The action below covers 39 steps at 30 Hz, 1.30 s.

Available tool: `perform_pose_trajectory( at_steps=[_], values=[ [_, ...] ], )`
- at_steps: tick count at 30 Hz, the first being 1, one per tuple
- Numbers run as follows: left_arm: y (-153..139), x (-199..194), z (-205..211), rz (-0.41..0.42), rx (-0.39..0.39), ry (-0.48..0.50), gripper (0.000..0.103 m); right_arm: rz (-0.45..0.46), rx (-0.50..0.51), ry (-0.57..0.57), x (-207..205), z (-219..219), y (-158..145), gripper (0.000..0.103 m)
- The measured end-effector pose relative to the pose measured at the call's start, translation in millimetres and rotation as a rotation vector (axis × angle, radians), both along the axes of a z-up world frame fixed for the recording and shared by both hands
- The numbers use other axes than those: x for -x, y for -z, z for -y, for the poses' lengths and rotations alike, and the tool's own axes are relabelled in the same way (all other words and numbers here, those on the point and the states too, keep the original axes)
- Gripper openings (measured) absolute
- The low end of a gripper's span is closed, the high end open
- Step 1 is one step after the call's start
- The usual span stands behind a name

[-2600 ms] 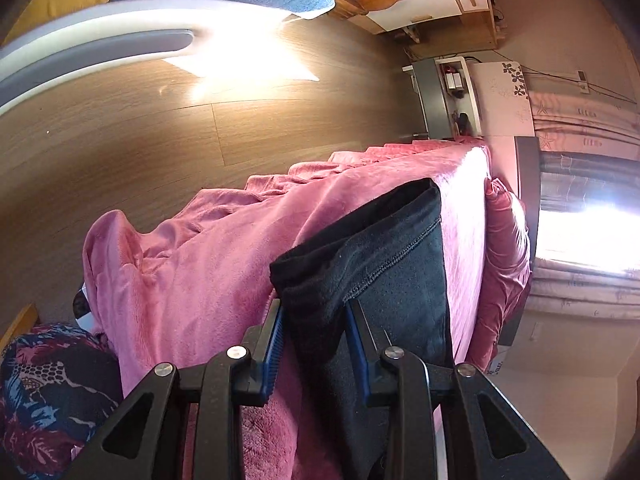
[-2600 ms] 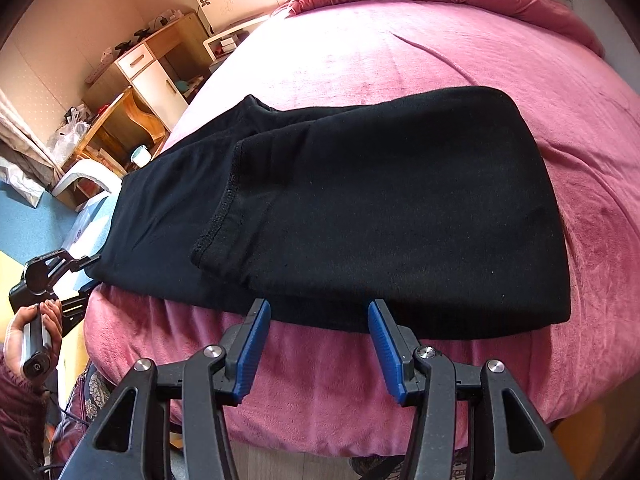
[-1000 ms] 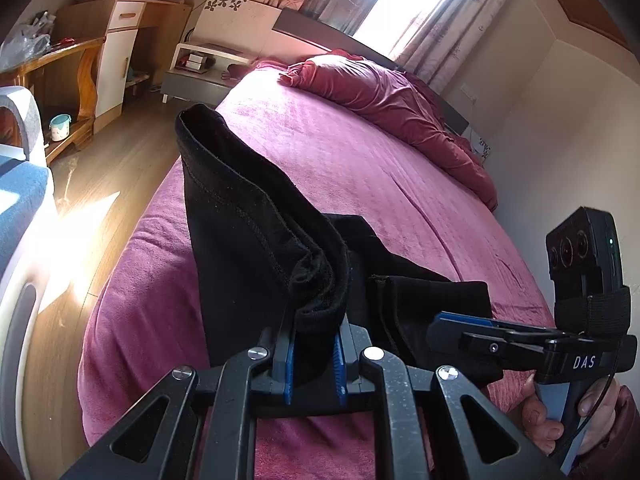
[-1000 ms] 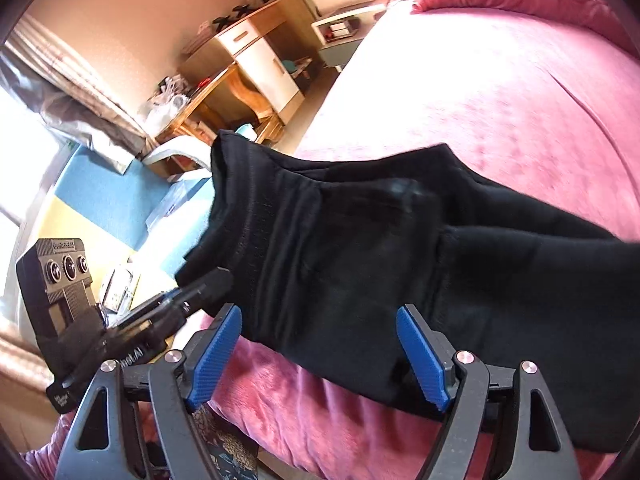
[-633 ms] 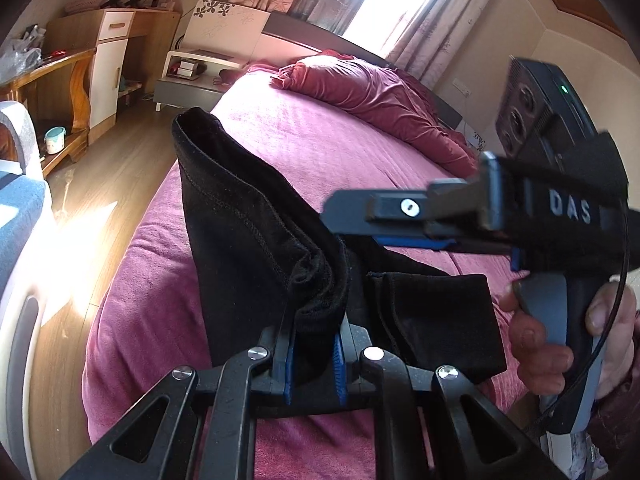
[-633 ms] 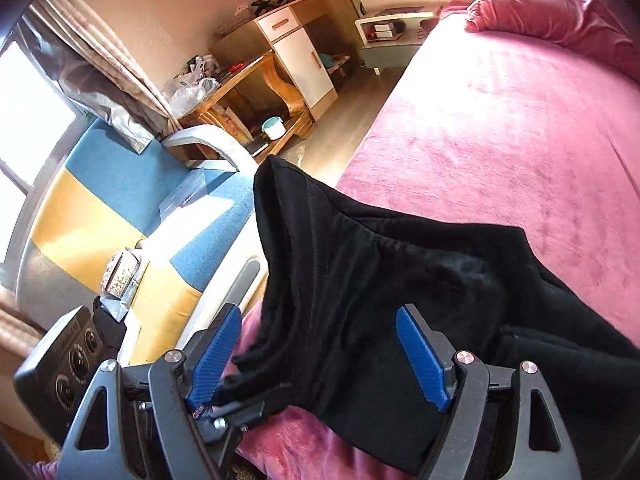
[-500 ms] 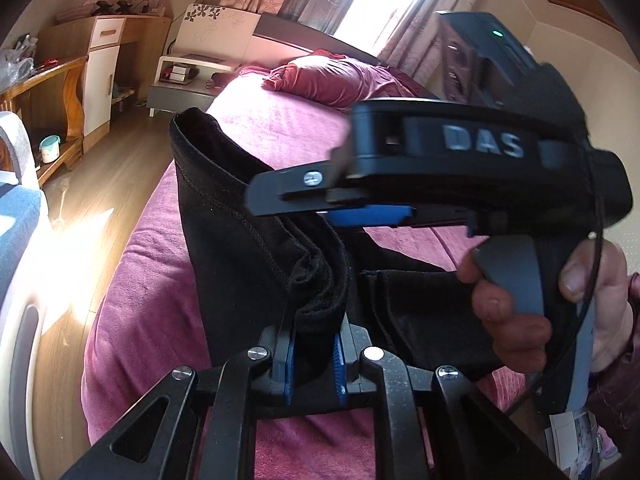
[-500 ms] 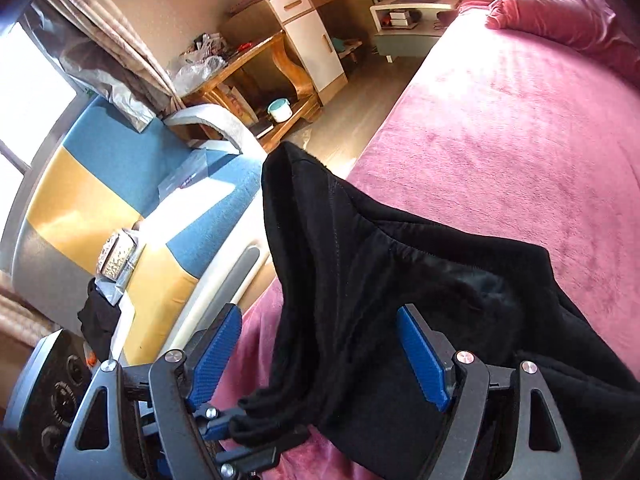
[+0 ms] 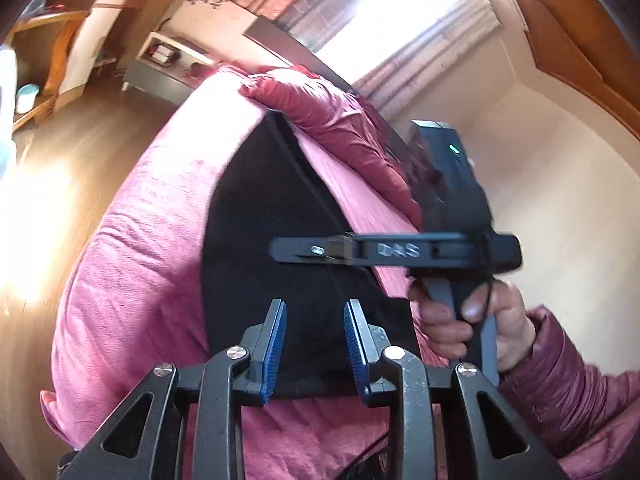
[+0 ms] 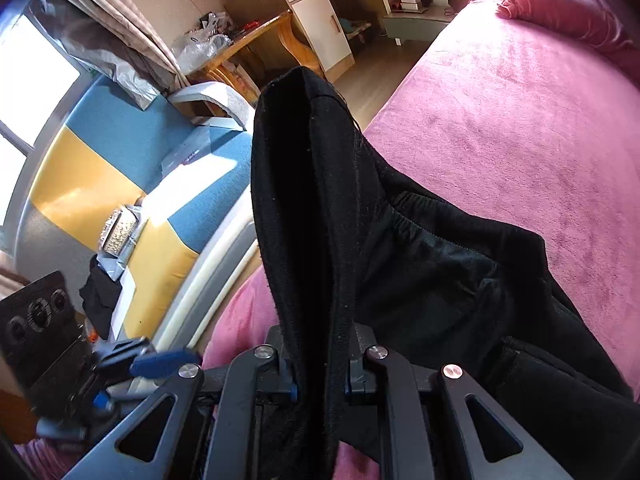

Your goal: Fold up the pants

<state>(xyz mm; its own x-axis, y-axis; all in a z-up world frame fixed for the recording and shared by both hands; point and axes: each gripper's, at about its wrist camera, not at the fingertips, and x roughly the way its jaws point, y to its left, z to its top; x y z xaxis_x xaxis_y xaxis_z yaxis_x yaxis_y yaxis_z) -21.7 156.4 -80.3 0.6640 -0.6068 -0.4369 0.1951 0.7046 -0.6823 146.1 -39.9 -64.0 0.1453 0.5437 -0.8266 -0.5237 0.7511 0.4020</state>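
Right jaws (image 10: 320,388) pinching black pants (image 10: 400,240), left jaws (image 9: 314,344) just opened, empty, facing window (image 9: 400,12)

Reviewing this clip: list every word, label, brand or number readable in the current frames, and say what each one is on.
"DAS": raised letters on the side of the right gripper, seen in the left wrist view; slightly blurred but legible.
Items on the desk and the bedside shelf in the right wrist view: too small to read.
The black pants show no visible label or print.
No other text in either view.
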Motion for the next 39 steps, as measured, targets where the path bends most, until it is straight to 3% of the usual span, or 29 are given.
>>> perform_pose_trajectory(
  at_steps=[3,7,14,20,28,39],
  values=[
    [8,-7,-20,-0.059,0.01,-0.102,0.03,0.0,-0.039,0.022,6,13,-10,0.014],
    [18,-23,-22,-0.116,-0.008,-0.149,0.03,0.003,-0.093,0.06,16,35,-24,0.014],
    [18,-51,18,-0.122,-0.046,-0.081,0.03,0.035,-0.197,0.164,32,102,-54,0.014],
    [8,-72,65,-0.106,-0.065,0.018,0.03,0.046,-0.227,0.267,42,160,-59,0.014],
    [9,-83,125,-0.111,-0.126,0.157,0.03,0.025,-0.228,0.406,58,226,-34,0.014],
    [40,-73,189,-0.183,-0.217,0.324,0.03,-0.071,-0.212,0.609,69,307,42,0.014]
  ],
)
